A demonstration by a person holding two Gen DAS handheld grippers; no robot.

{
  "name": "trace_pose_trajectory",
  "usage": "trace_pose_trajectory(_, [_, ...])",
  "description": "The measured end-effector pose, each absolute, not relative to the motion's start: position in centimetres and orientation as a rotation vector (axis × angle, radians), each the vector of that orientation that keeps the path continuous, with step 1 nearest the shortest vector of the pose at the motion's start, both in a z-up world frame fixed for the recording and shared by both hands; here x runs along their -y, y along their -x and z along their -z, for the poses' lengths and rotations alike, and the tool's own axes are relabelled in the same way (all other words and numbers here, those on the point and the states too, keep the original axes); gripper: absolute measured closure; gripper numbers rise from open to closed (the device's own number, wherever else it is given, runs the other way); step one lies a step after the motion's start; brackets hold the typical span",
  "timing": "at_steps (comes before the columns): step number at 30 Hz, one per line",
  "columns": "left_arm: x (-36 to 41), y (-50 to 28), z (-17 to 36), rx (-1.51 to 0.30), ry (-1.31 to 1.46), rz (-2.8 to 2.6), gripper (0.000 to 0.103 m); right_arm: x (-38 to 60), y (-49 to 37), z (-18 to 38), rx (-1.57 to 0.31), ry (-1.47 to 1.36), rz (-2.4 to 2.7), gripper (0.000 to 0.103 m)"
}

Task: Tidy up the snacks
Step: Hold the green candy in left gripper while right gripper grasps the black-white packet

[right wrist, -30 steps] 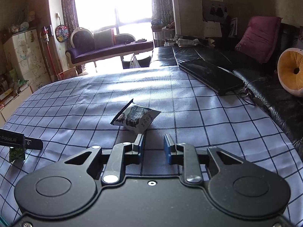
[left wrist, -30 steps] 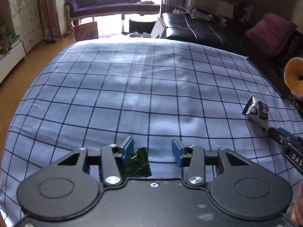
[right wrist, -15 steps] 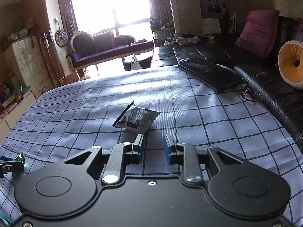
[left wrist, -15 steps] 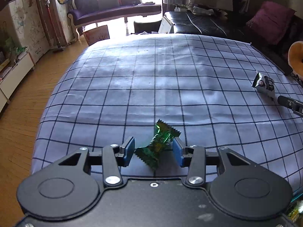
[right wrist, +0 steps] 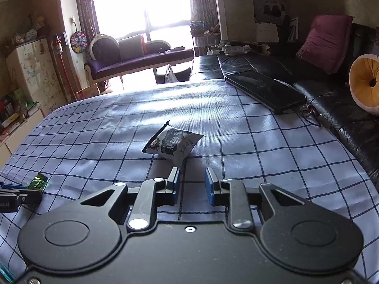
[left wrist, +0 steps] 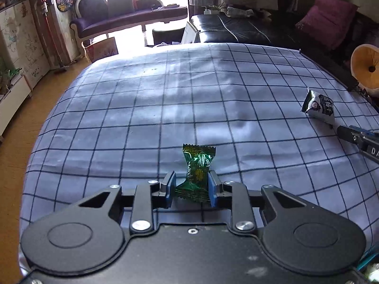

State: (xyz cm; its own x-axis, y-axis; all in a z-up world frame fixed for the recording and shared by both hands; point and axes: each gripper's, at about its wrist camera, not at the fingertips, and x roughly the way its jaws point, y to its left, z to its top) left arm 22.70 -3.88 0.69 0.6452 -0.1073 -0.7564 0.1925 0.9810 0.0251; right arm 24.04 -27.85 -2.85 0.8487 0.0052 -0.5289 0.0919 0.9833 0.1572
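My left gripper (left wrist: 192, 185) is shut on a green candy wrapper (left wrist: 197, 172) and holds it upright above the checked tablecloth (left wrist: 165, 108). The candy also shows at the far left of the right wrist view (right wrist: 38, 181), in the left gripper's fingers. A grey and white snack packet (right wrist: 173, 143) lies on the cloth just ahead of my right gripper (right wrist: 191, 184), which is open and empty. The packet also shows at the right in the left wrist view (left wrist: 319, 106), with the right gripper's finger (left wrist: 360, 139) beside it.
A black flat device (right wrist: 265, 91) lies at the table's far right edge by a black leather sofa (right wrist: 331, 99). An orange round cushion (right wrist: 364, 85) sits on the sofa. The table's left edge drops to a wooden floor (left wrist: 14, 142).
My left gripper has closed on the green candy and lifted it off the cloth, turning it upright. My right gripper stayed open behind the packet.
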Motion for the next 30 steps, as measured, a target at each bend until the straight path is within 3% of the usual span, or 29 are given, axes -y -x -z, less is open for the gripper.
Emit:
trace_pose_trajectory(15, [8.1,-28.7,-0.3,-0.795,-0.094,0.122,0.076,27.1,-24.4,3.3,-0.562,-0.146,0.061,0.068])
trace_pose_trajectory(26, [7.8,-27.7,0.8,-0.680,-0.177,0.193,0.069,27.3,-23.6,3.2,-0.540,-0.179,0.048,0.067])
trace_pose_trajectory(30, [7.2,-28.0,0.8,-0.700,-0.128,0.196,0.069,27.1,-22.3,2.3,-0.451,-0.165,0.031,0.067])
